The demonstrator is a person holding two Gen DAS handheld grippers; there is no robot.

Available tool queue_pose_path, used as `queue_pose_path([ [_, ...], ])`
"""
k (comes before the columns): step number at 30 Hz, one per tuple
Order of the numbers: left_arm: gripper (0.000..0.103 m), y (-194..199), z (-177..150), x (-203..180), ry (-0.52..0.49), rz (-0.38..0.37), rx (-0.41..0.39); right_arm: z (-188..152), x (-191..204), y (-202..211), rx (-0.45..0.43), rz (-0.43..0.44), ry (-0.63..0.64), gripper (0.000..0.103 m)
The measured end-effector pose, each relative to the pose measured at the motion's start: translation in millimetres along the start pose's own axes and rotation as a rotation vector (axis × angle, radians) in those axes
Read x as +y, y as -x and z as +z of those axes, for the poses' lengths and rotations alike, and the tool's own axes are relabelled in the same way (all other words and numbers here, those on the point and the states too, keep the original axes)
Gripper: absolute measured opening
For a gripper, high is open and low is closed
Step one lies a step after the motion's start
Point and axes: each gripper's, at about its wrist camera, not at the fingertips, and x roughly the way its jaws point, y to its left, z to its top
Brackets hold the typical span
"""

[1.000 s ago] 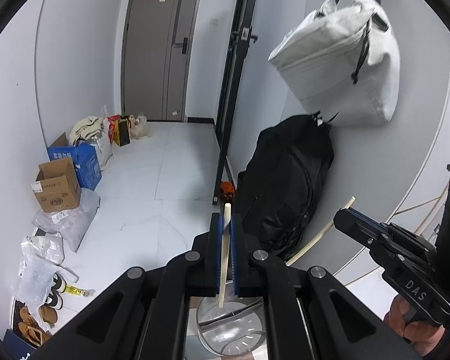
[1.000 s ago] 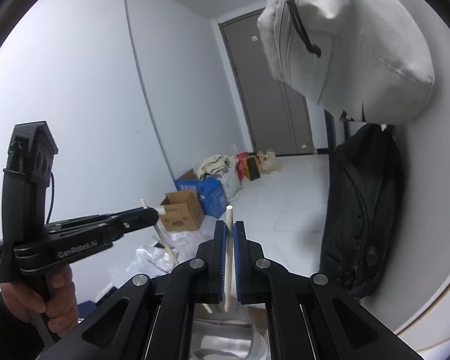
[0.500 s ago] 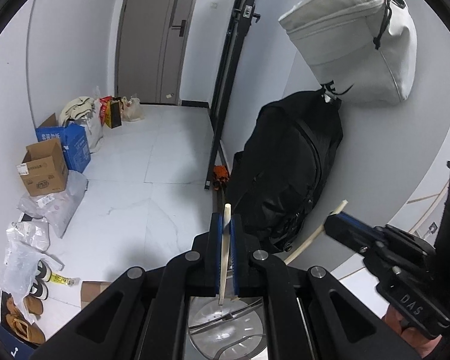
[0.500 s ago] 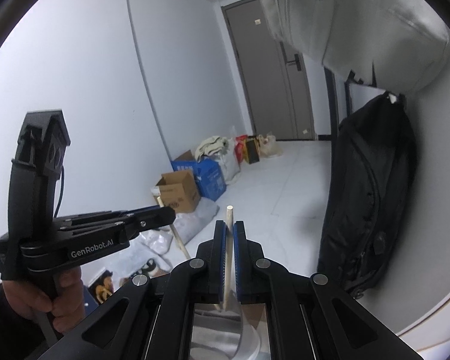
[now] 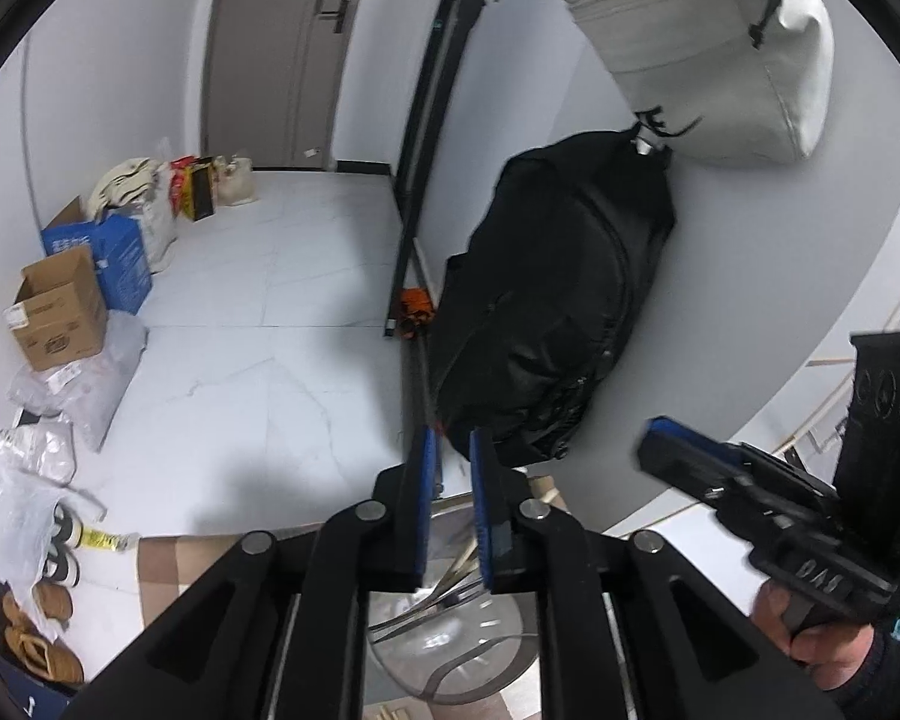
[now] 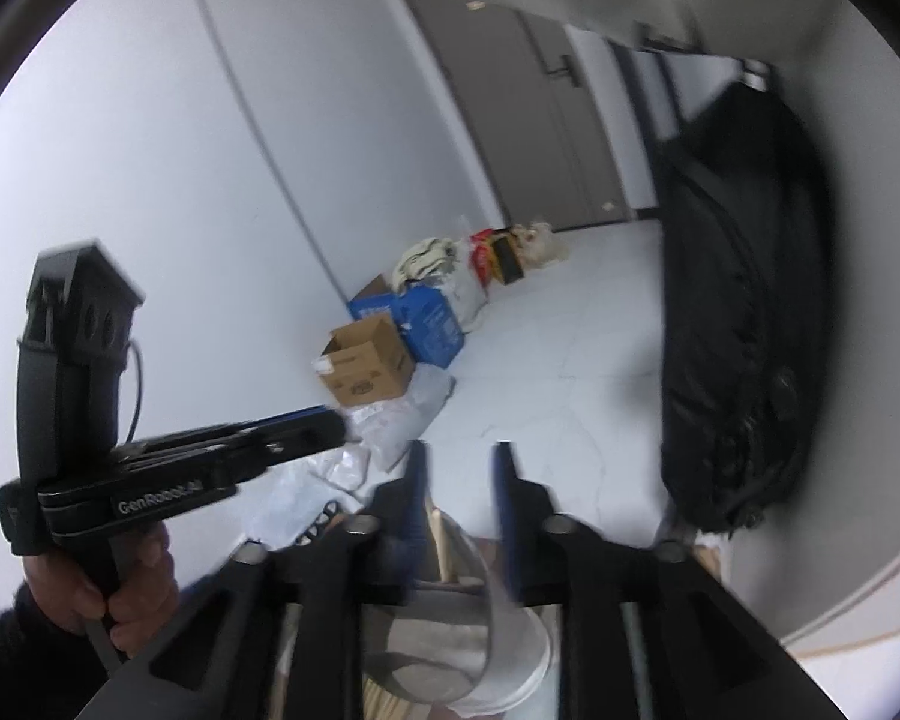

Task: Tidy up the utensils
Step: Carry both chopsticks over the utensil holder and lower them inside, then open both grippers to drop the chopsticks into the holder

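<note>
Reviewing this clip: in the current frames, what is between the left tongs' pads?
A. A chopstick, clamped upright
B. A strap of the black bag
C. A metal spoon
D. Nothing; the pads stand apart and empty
D. The left tongs are open with only floor and the black bag seen through the gap, and chopsticks lie in the container below.
</note>
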Motion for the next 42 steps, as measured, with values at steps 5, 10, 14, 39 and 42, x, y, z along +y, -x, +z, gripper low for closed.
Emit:
queue_pose_path([
  [5, 0.020, 12, -11, 2, 0.021, 0.061, -0.022, -6, -10, 14, -0.008, -0.036, -0.063, 0.049],
  [10, 0.034, 26, -19, 2, 0.051, 0.096, -0.048, -16, -1, 26, -0.013, -0.040, -0.072, 0.058],
  [14, 0.044, 39, -22, -1, 0.041, 0.135, -0.088, -19, 13, 34, -0.022, -0.038, -0.051, 0.063],
  [39, 0.081, 92, -81, -11, 0.029, 0.267, -0.207, -70, 98, 91, -0.100, 0.009, 0.123, 0.088],
  [42, 0.082, 96, -90, -10, 0.033, 0.258, -0.206, -81, 103, 93, -0.102, 0.006, 0.141, 0.093],
])
